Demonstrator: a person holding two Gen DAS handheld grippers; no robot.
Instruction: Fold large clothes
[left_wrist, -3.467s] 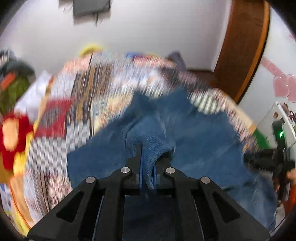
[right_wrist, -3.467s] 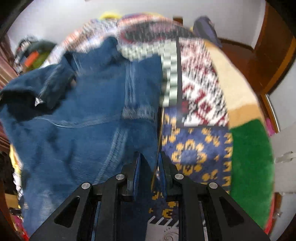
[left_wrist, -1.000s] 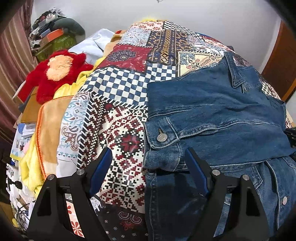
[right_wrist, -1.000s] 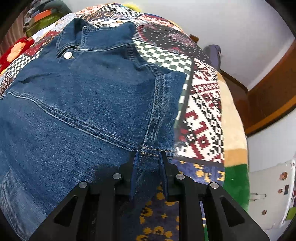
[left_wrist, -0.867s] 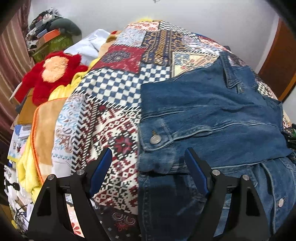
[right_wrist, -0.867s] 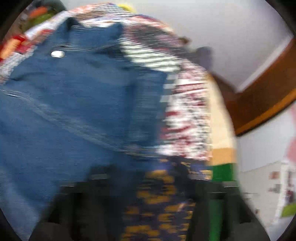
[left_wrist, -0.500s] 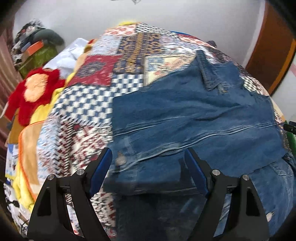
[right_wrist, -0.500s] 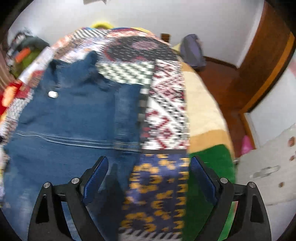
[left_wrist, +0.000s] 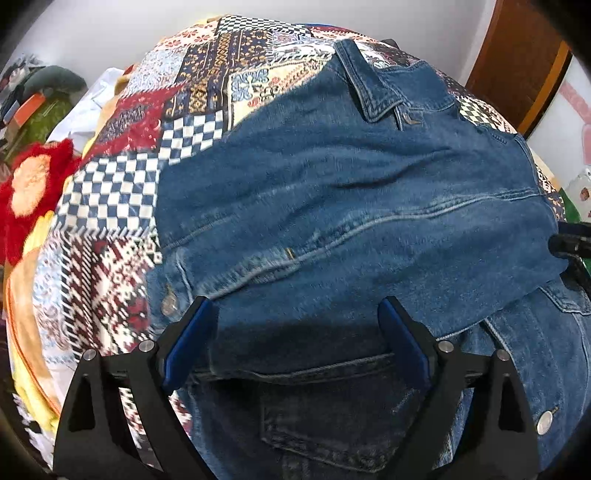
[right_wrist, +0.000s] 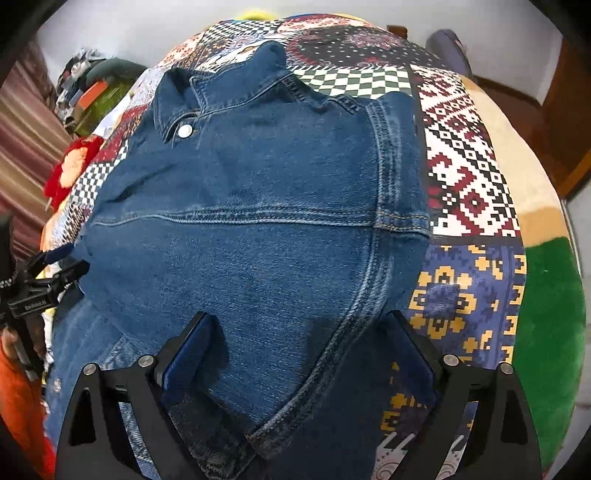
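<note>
right now the denim jacket (left_wrist: 332, 206) lies spread across the patchwork quilt (left_wrist: 122, 192) on the bed, collar (right_wrist: 207, 92) toward the far wall, with its upper part folded down over the lower front so a pocket and a metal button (left_wrist: 545, 422) peek out below the fold edge. left hand-held gripper (left_wrist: 291, 343) hovers over that fold edge, blue pads spread wide and opening further, denim under the gap but nothing pinched. right hand-held gripper (right_wrist: 299, 350) is the same story on the other side: jaws wide and opening, poised above a curved seam near the jacket's edge, cloth below them but no grip. each gripper shows at the edge of the other's view, so they flank the jacket.

so where can this go wrong? my read is the next grab is the risky bit. denim this thick is stiff and layered here; a pinch at the fold edge could catch only the top layer, and the lift would peel the fold open instead of carrying it. if the two sides lift unevenly, the jacket could skew and the next fold would land crooked. a wrinkle across the back panel could get pressed in if nobody smooths it first. the quilt is soft too, so a deep bite may snag it along with the denim. a red plush toy (left_wrist: 29, 192) sits well off to the side, no threat.
</note>
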